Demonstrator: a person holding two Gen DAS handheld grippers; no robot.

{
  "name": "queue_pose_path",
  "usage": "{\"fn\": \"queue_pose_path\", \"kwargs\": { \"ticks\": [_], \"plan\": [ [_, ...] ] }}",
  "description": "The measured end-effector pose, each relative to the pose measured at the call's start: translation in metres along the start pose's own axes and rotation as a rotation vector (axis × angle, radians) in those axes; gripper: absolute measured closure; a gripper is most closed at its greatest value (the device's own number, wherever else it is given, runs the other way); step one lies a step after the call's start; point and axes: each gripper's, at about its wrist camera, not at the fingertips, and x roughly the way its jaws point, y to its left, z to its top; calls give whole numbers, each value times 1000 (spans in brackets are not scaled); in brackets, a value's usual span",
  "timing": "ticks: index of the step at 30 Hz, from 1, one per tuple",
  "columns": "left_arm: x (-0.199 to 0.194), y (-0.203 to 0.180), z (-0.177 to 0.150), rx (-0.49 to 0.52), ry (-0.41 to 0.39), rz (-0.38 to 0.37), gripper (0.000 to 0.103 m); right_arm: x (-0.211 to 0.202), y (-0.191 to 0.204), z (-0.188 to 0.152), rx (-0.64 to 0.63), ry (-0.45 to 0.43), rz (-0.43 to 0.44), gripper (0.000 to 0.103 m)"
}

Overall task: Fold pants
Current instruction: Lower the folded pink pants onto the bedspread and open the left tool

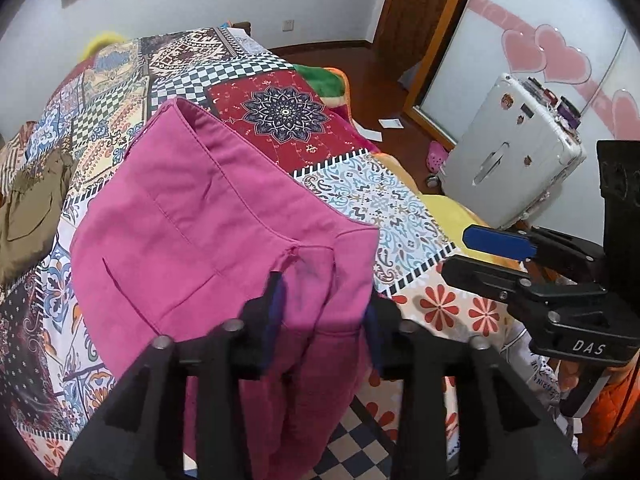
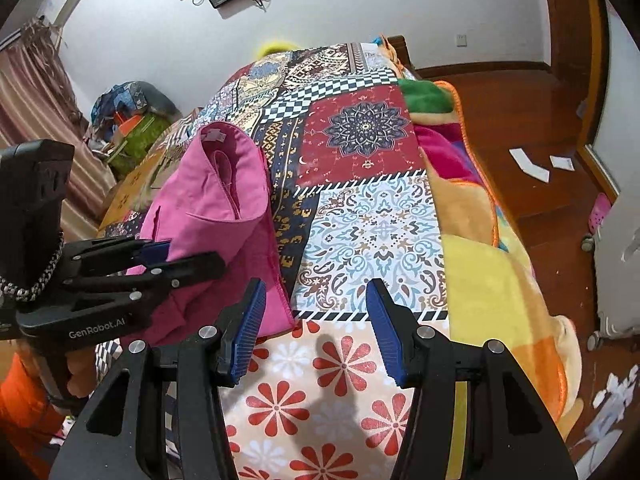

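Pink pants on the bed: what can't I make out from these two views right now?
- Left wrist view: the left gripper covers the pink pants at the crotch; whether its pads pinch the cloth is unclear.
- Both views: the pant legs run off the bottom edge.
- Right wrist view: the right gripper stands open over the bedspread; the left gripper hides the pants' near edge.

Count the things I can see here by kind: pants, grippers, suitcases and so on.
Pink pants: 1
Hand-held grippers: 2, the left hand-held gripper and the right hand-held gripper
White suitcase: 1
Patchwork bedspread: 1
Pink shoe on the floor: 1
Total: 6
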Motion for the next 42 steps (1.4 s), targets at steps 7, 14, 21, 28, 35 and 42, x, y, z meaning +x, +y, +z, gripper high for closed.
{"fn": "queue_pose_path", "kwargs": {
  "ticks": [7, 14, 21, 28, 35, 42],
  "plan": [
    [-36, 2, 2, -12, -73, -18, 47, -16, 8, 6, -15, -48, 19, 53],
    [-74, 41, -1, -47, -171, 105, 41, -12, 38, 15, -66, -59, 99, 53],
    [-55, 113, -20, -181, -113, 226, 51, 31, 86, 15, -179, -21, 139, 55],
    [-27, 145, -16, -232, -106, 267, 65, 64, 82, 0, -218, 69, 69, 58],
    [5, 160, -19, -206, -46, 294, 64, 63, 60, -2, -152, 111, 83, 60],
    [-21, 163, -12, -123, -81, 291, 34, 28, 55, 0, -88, 46, 40, 56]
  ]
}}
